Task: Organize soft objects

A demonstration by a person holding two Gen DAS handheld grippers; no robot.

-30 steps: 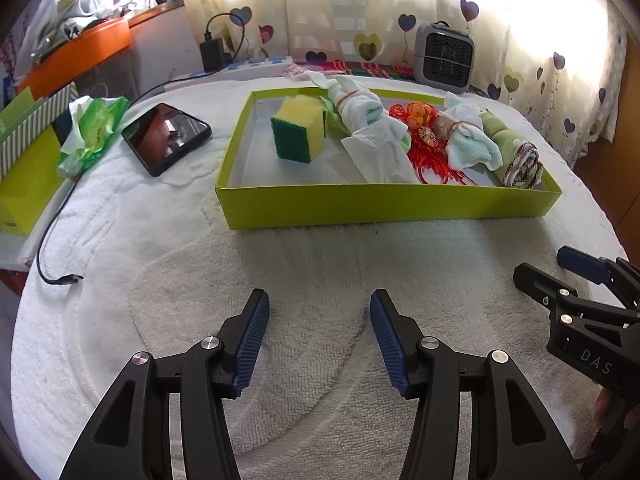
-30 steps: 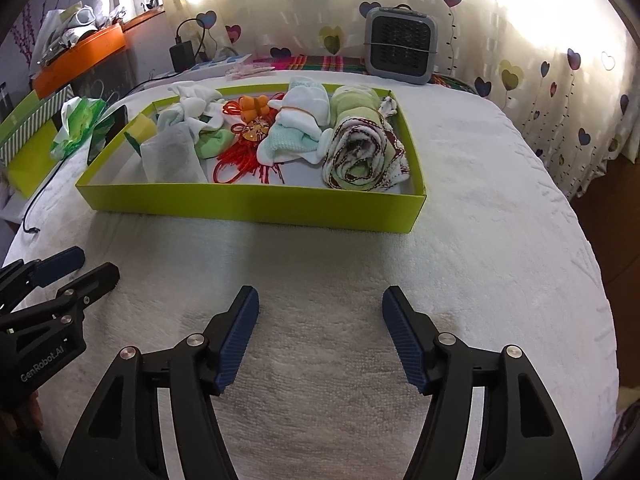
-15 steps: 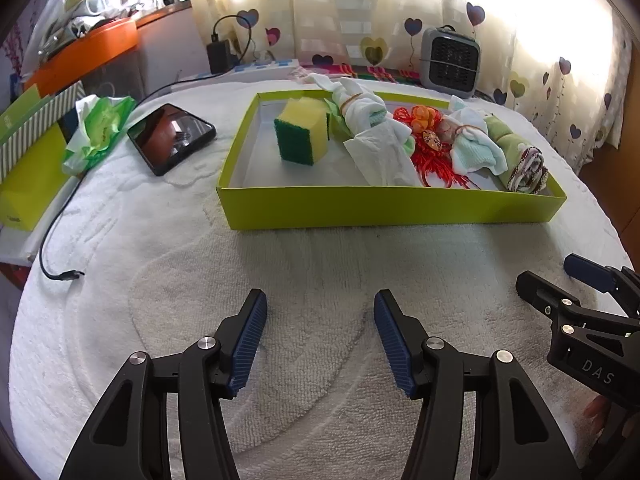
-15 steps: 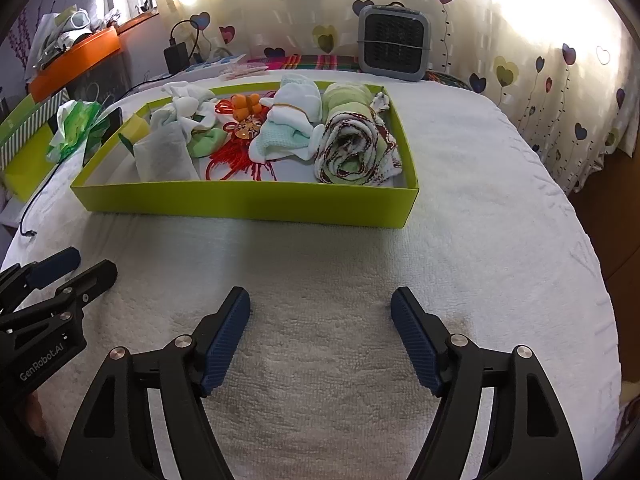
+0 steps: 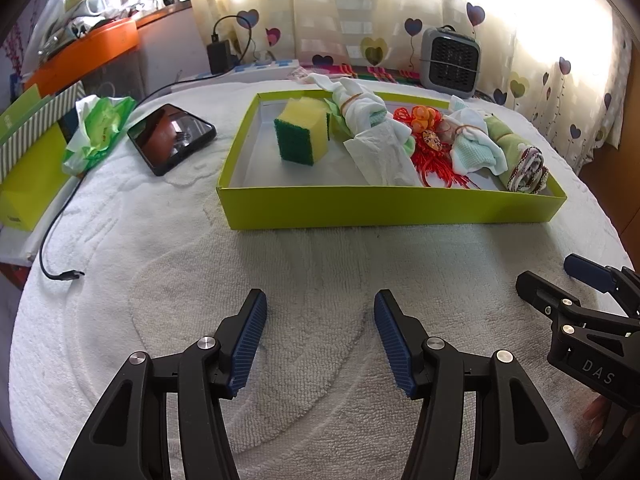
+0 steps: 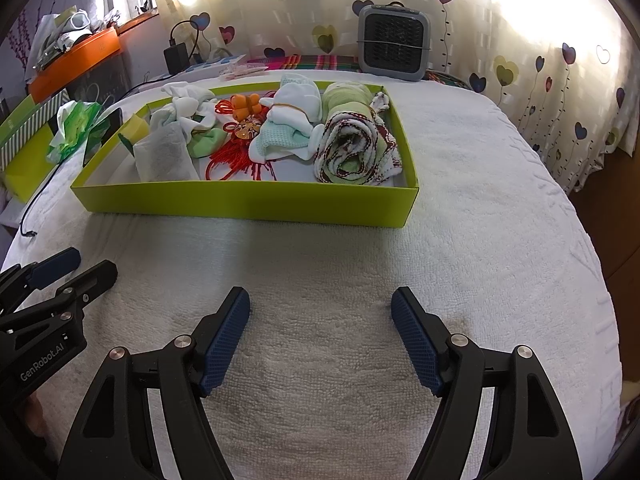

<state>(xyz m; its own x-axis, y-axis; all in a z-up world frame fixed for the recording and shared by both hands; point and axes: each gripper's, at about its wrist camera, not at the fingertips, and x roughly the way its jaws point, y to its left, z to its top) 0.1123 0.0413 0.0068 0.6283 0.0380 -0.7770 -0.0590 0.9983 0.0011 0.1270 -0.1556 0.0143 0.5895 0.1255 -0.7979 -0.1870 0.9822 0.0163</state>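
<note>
Two grippers, left gripper (image 5: pixel 320 332) & right gripper (image 6: pixel 320 332), are held w/ jaws just widened, nothing between, over white towel (image 5: pixel 320 264). Soft items are seen in green box (image 5: pixel 384 208), frame center; heart curtains (image 6: pixel 540 40) behind.

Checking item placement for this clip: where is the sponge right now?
In the left wrist view the sponge stands in the left end of the green box, just left of the white cloth bundle.
</note>
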